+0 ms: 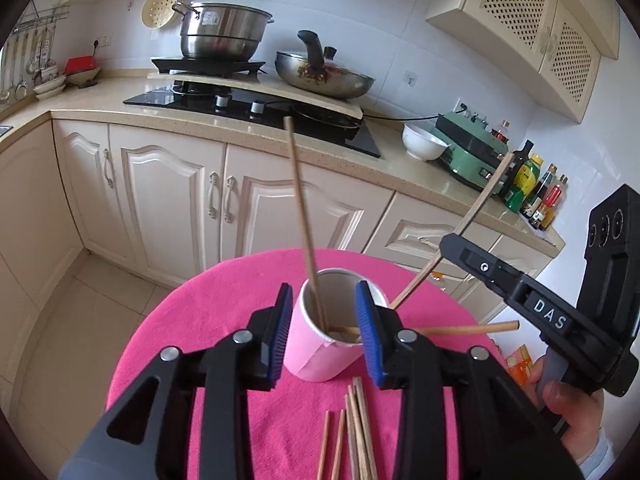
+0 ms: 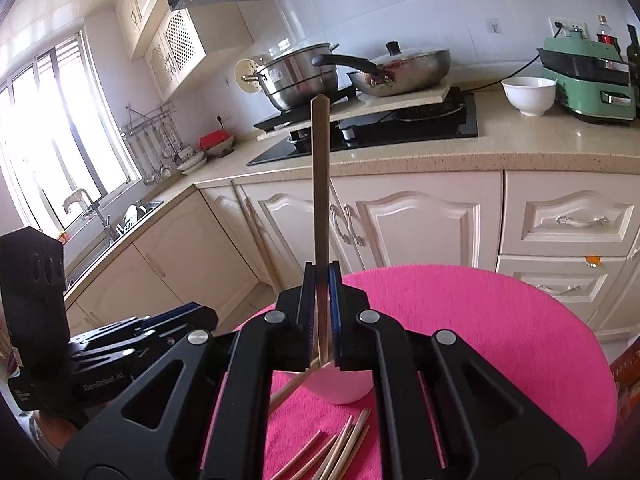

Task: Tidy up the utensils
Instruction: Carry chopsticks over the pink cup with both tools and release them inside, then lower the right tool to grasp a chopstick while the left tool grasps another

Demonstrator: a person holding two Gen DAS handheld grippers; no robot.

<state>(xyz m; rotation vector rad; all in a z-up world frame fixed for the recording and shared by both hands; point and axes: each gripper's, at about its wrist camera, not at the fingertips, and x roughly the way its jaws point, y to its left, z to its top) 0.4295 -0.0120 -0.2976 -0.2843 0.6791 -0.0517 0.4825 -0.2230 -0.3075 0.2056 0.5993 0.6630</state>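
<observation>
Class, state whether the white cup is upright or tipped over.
Upright: the white cup stands on the pink cloth, mouth upward, with chopsticks leaning inside.

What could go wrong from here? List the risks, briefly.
1. The left tongs stand open around the pink cup without pressing it, so the held chopstick in the right tongs could push the cup over.
2. The sideways chopstick jutting over the rim may get knocked out or lever the cup.

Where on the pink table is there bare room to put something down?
Free: the pink cloth left of the cup, and the far right side toward the drawers. Crowded: the near edge, where loose chopsticks lie, and around the cup, where both grippers work.
</observation>
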